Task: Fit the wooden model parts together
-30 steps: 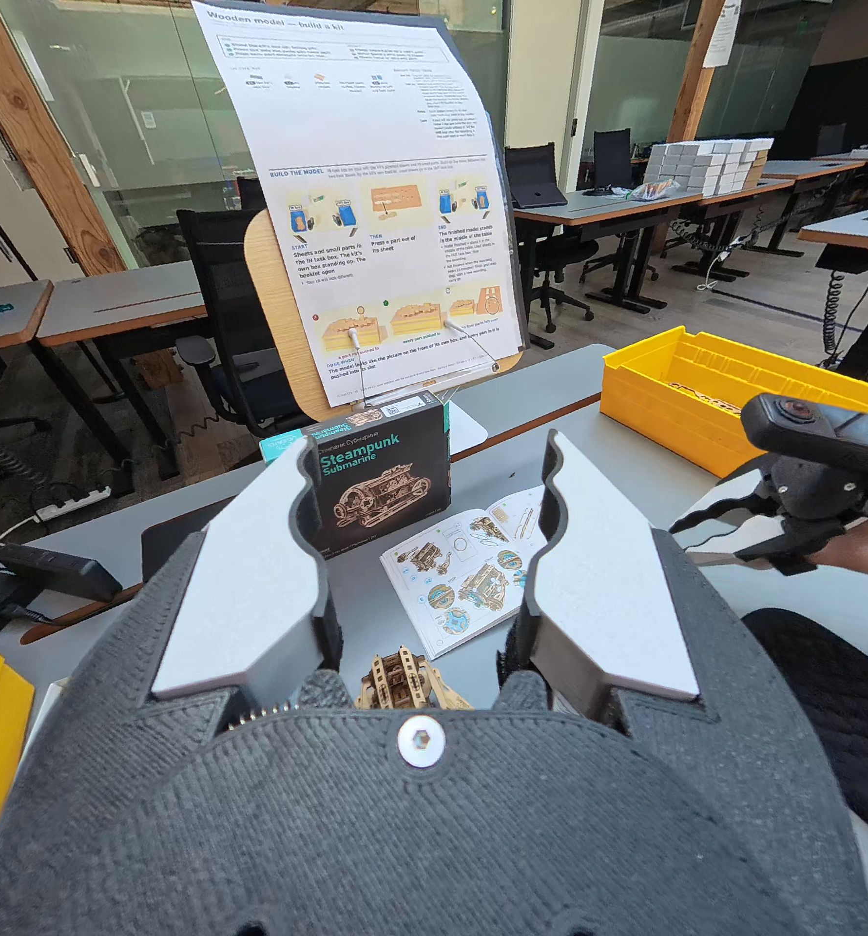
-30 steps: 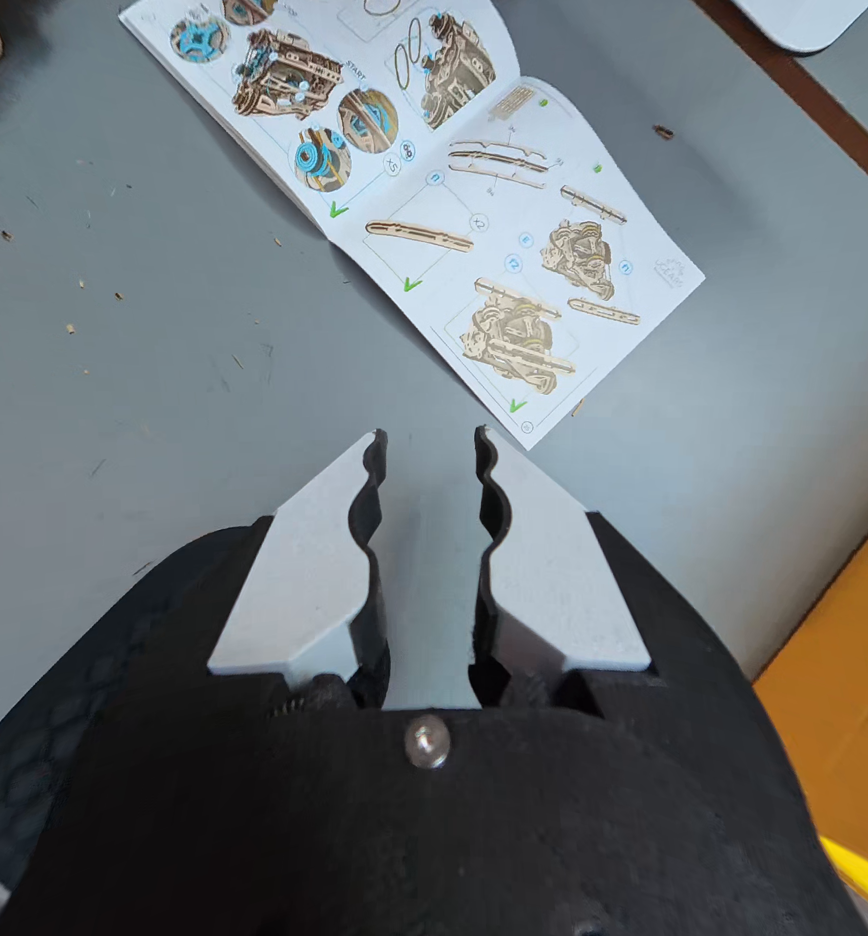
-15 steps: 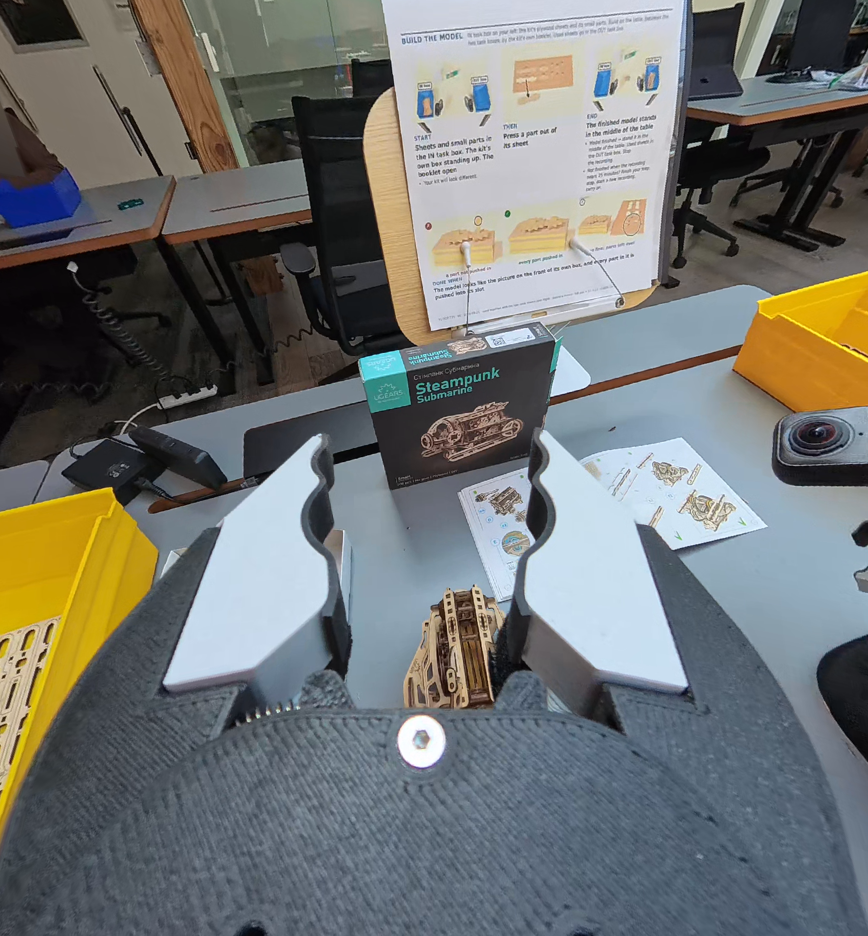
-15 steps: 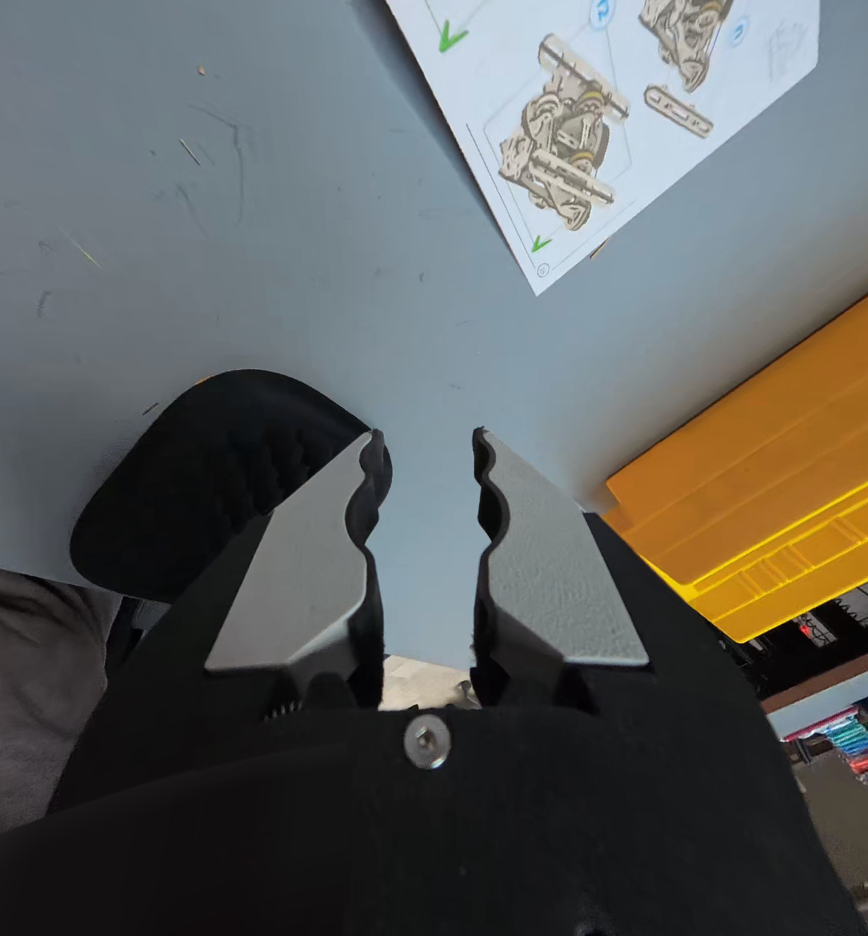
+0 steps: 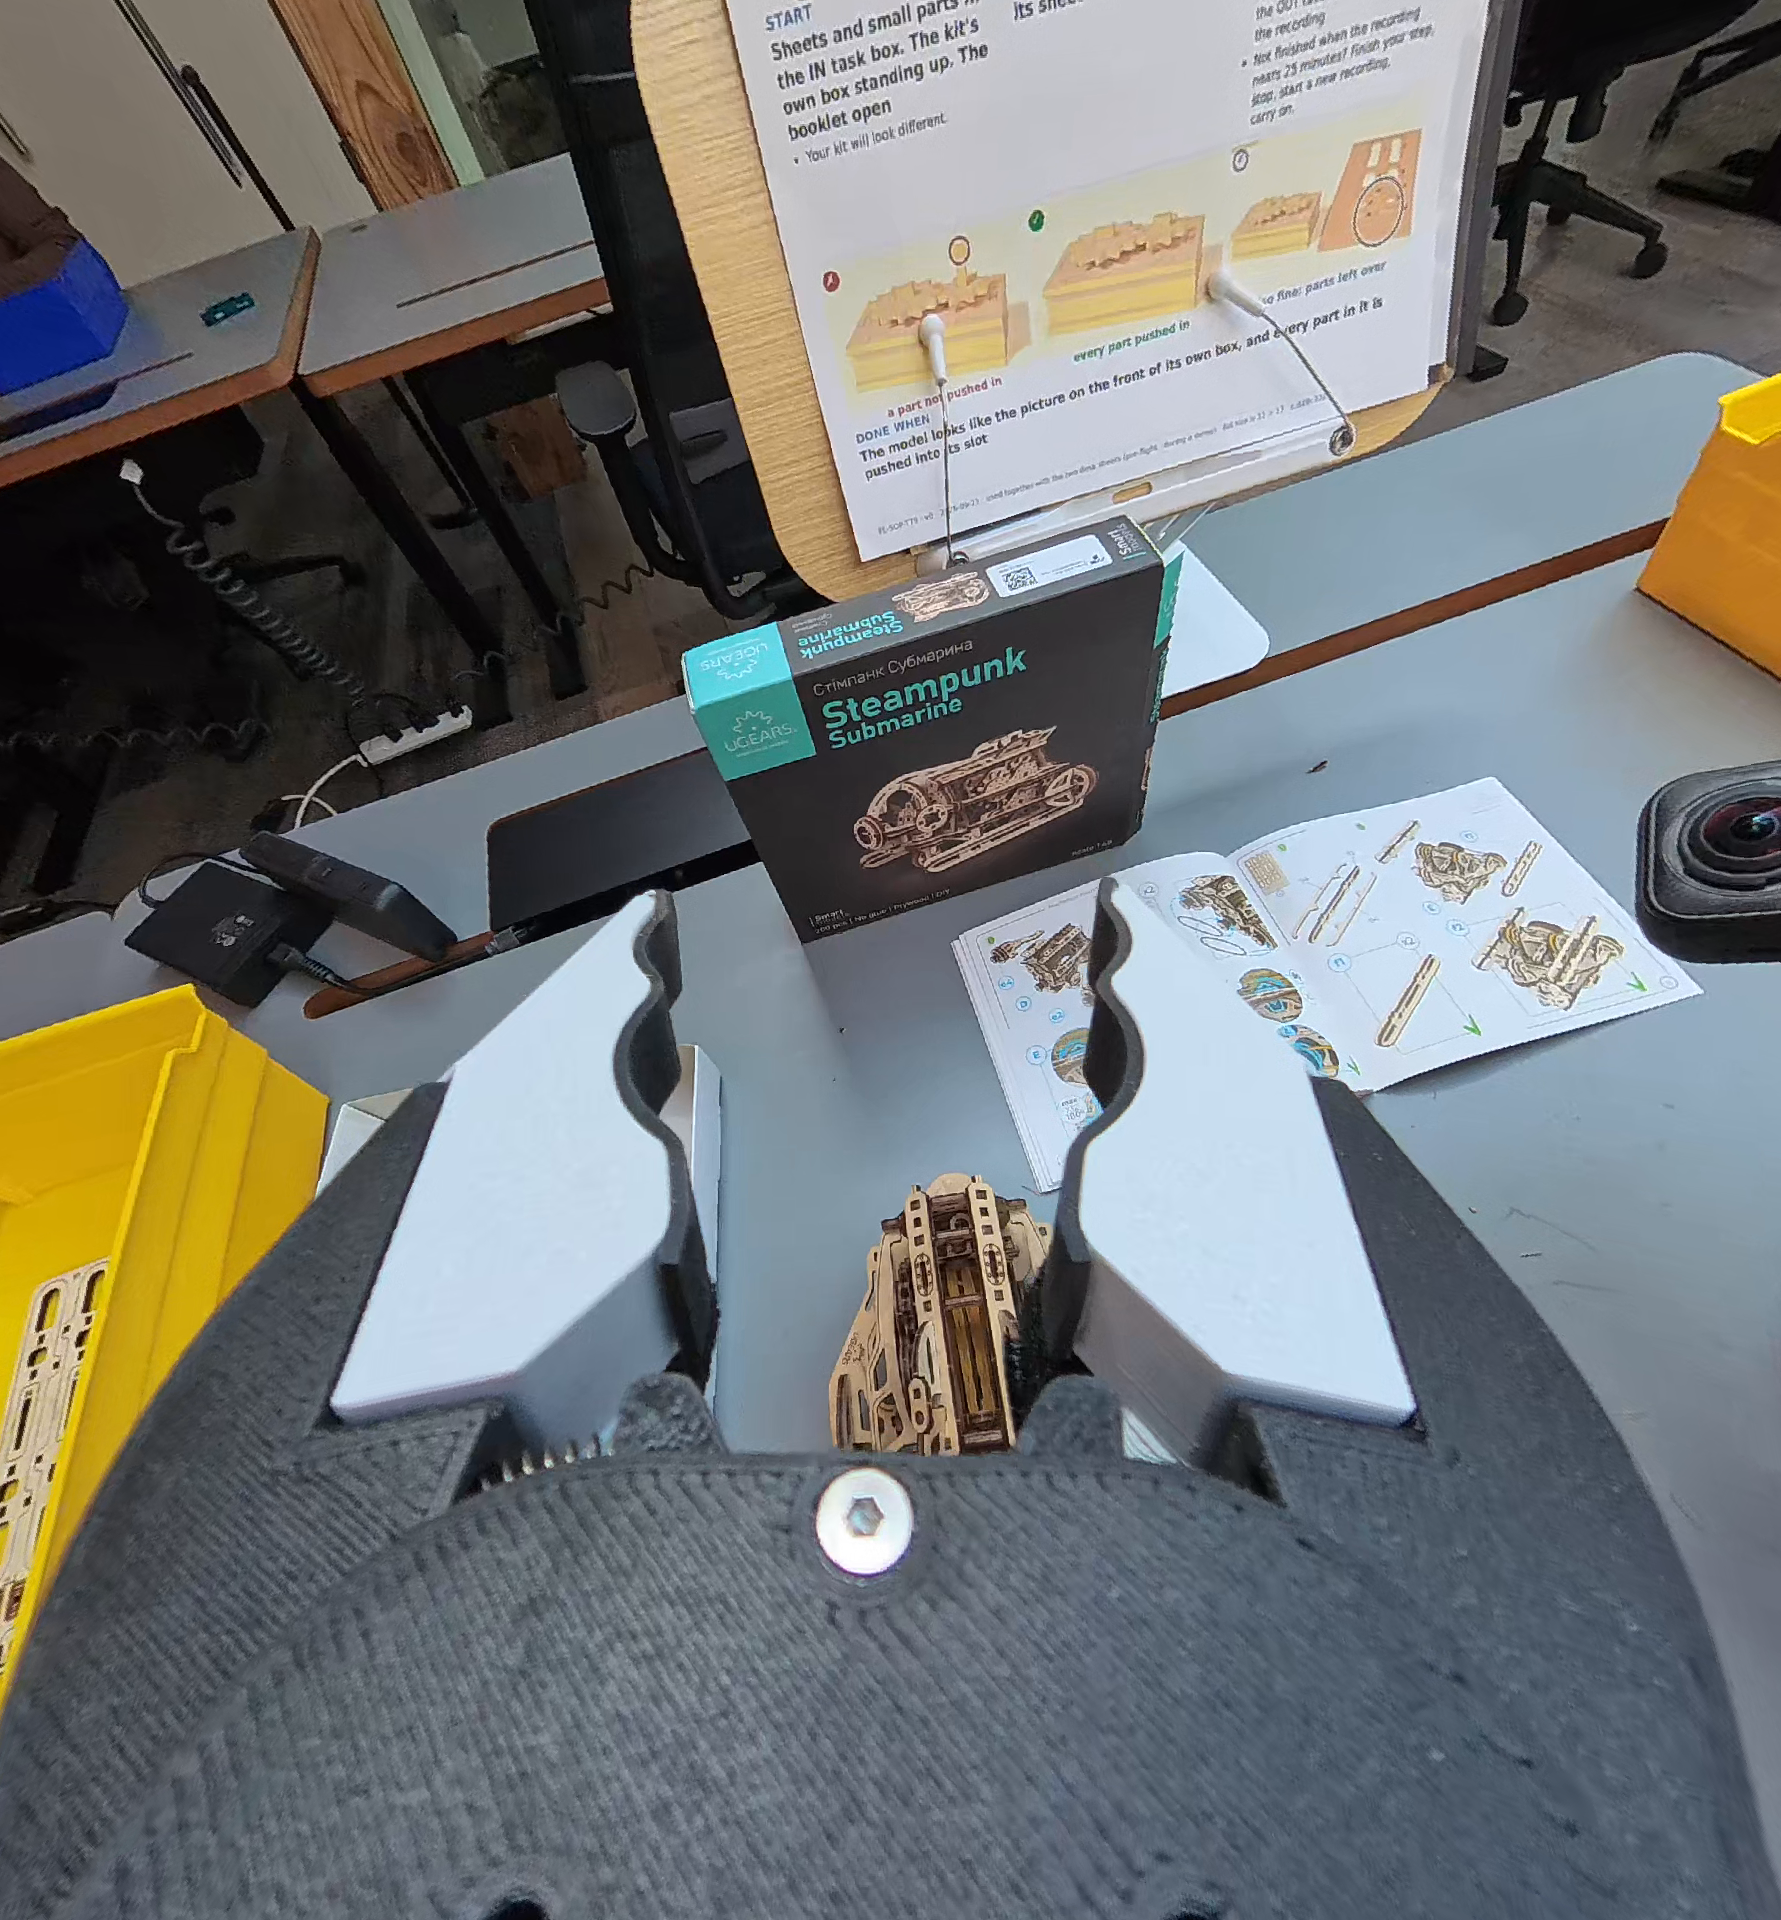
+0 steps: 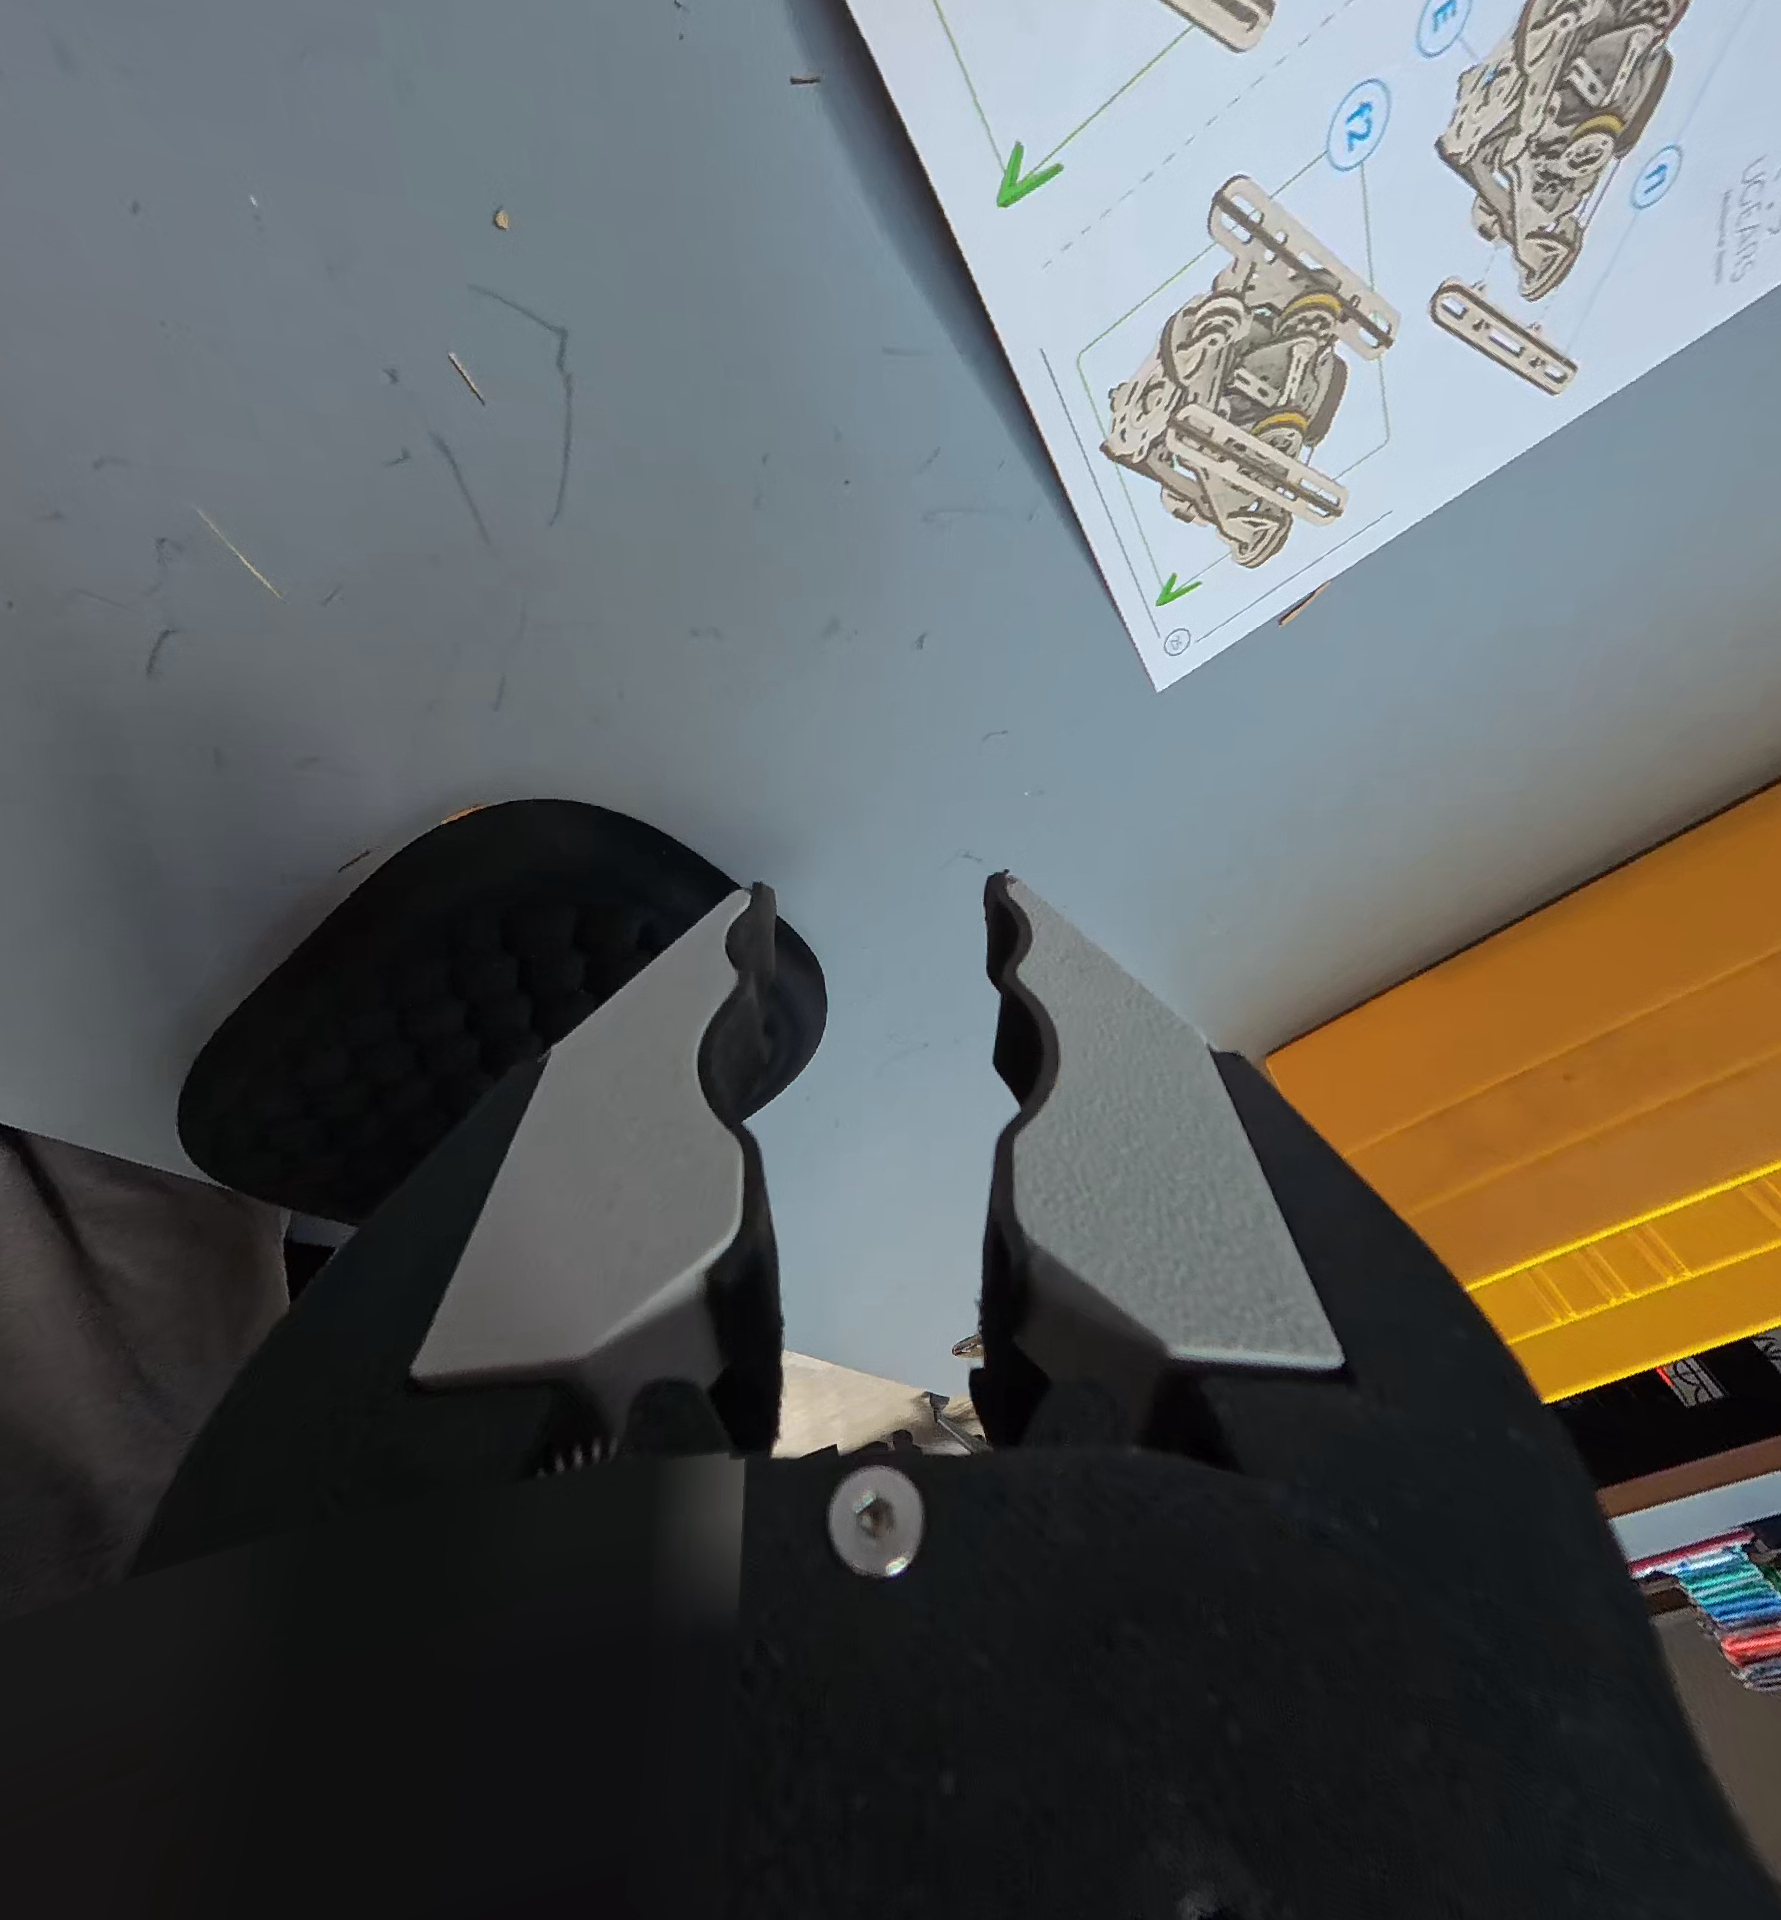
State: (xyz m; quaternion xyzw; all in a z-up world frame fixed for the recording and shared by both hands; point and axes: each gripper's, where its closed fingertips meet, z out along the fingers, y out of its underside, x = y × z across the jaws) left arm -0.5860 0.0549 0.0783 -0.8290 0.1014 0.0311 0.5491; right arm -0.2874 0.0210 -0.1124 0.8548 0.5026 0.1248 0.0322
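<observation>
**Both jaws open, model sits low in my left gripper**

My left gripper point(image 5: 886, 914) has its jaws wide apart. The wooden model point(image 5: 943, 1320) sits deep between them, down by the base, right against the right finger point(image 5: 1218, 1174). There is a clear gap between it and the left finger point(image 5: 543, 1164), so I am not squeezing it. Past the fingertips the box point(image 5: 933, 748) stands up on the table point(image 5: 1488, 1195). The open booklet point(image 5: 1385, 956) lies to the right of the tips. A yellow bin point(image 5: 86, 1143) is off to the left, with a wood sheet point(image 5: 13, 1455) in it.

My right gripper point(image 6: 870, 894) has its jaws partly open, with only table point(image 6: 657, 520) between them. A black pad point(image 6: 429, 1008) lies just left of the tips. The booklet point(image 6: 1385, 312) is far ahead to the right. Another yellow bin point(image 6: 1592, 1091) is at the right.
</observation>
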